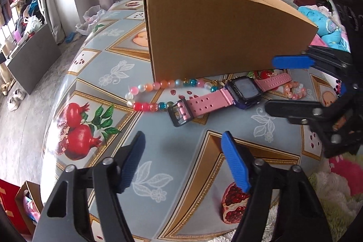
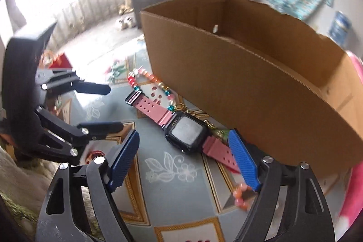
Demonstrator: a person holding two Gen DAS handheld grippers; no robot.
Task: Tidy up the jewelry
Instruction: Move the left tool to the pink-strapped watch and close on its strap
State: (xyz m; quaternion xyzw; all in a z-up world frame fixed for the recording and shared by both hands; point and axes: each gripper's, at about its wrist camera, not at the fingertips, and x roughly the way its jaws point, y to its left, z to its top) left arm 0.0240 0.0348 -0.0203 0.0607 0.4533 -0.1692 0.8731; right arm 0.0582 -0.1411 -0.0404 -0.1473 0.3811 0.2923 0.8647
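A watch (image 1: 245, 90) with a dark case and pink strap lies flat on the patterned tablecloth, just in front of an open cardboard box (image 1: 215, 33). A bracelet of mixed coloured beads (image 1: 156, 85) loops around its buckle end, and a peach bead bracelet (image 1: 295, 89) lies by the other strap end. My left gripper (image 1: 183, 137) is open above the cloth, short of the watch, holding nothing. My right gripper (image 2: 185, 135) is open above the watch (image 2: 188, 135), its pads not pressing on anything. Its right finger hides part of the strap. The peach beads (image 2: 241, 194) lie below that finger.
The box's (image 2: 249, 83) tall near wall stands right behind the jewelry. The table (image 1: 90, 83) drops off at its left edge to the floor. A fluffy blanket (image 1: 329, 185) lies at the lower right. Each gripper shows in the other's view: right (image 1: 272, 83), left (image 2: 115, 108).
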